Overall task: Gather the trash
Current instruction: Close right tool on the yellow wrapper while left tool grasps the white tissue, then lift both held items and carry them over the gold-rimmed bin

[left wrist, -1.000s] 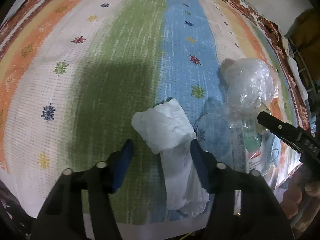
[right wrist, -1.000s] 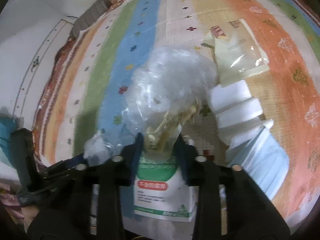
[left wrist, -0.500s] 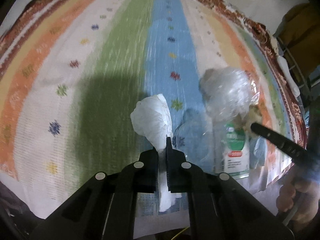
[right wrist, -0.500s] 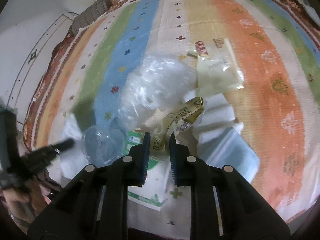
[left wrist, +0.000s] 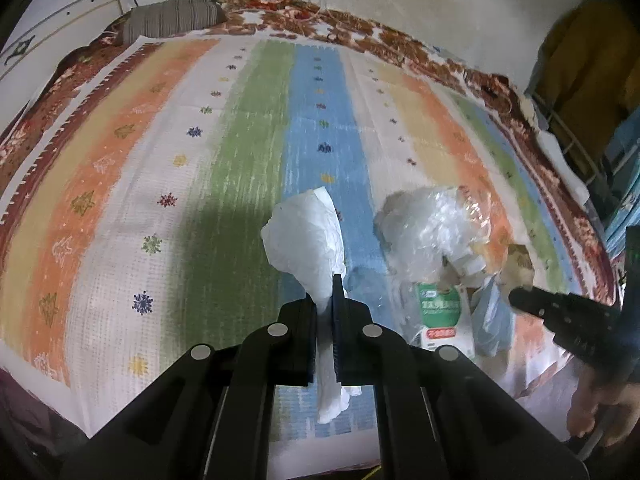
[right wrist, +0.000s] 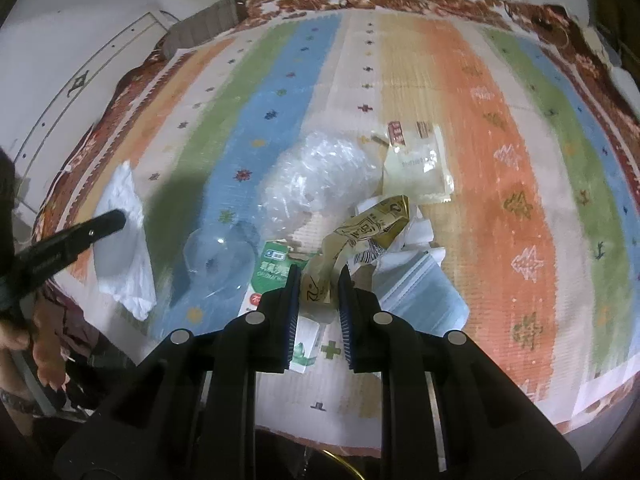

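**Ana:** Trash first: how many pieces do you count on the striped bedspread [left wrist: 240, 152]?

**Ben:** Two are lifted. One white crumpled tissue [left wrist: 308, 240] is pinched in the left gripper [left wrist: 325, 300], whose jaws are pressed almost together on its twisted middle, the bulk sticking out past the tips and a tail hanging down behind them. One yellow printed wrapper [right wrist: 368, 228] sits in the right gripper [right wrist: 318, 292], both blue pads against its lower end, the rest fanning out ahead of the fingers.

**Ana:** And the pile underneath?

**Ben:** In the right wrist view I count one crumpled ball of clear plastic [right wrist: 320, 176] on the blue and white stripes, one clear round lid [right wrist: 218, 256] just left of it, one green-and-white carton [right wrist: 276, 276] beside the lid and partly behind the right fingers, one pale flat packet [right wrist: 416, 172] with red print at its far edge, and one clear zip bag [right wrist: 420, 292] on the right. White paper [right wrist: 416, 232] lies folded between wrapper and bag; I cannot tell how many sheets.

**Ana:** Anything else on the bed?

**Ben:** One striped grey pillow [left wrist: 172, 20] at the far end, against the wall.

**Ana:** Hands?

**Ben:** Each view shows the other gripper at its edge, with one bare hand [left wrist: 600, 408] on the handle.
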The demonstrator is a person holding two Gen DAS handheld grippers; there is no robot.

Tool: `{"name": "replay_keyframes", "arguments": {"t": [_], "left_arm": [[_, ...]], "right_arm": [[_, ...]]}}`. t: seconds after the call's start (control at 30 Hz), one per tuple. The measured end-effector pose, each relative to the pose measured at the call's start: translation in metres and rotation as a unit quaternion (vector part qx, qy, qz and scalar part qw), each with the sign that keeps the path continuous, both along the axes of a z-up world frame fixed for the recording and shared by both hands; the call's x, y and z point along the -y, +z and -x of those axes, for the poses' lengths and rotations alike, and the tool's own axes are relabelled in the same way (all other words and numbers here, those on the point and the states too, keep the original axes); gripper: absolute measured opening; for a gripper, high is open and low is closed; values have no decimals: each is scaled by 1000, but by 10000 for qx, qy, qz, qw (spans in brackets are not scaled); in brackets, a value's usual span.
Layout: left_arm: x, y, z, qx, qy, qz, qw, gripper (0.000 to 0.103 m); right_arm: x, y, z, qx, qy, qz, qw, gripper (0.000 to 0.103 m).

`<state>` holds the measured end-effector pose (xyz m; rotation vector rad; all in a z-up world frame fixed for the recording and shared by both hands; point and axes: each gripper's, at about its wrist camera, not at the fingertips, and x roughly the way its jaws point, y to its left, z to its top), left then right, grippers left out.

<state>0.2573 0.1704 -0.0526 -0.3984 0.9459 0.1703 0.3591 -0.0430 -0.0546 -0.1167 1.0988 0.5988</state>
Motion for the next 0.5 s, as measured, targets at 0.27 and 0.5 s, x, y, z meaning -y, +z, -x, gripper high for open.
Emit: {"name": "replay_keyframes", "arguments": {"t": [0.27, 0.5], "left_arm": [[19, 12, 5, 111, -154, -117, 9998, 5], [33, 32, 20, 285, -270, 19, 9992, 5]], "right_arm": [[3, 23, 24, 270, 281, -36, 9992, 17], [13, 39, 49, 448, 429, -70, 9981, 17]]}}
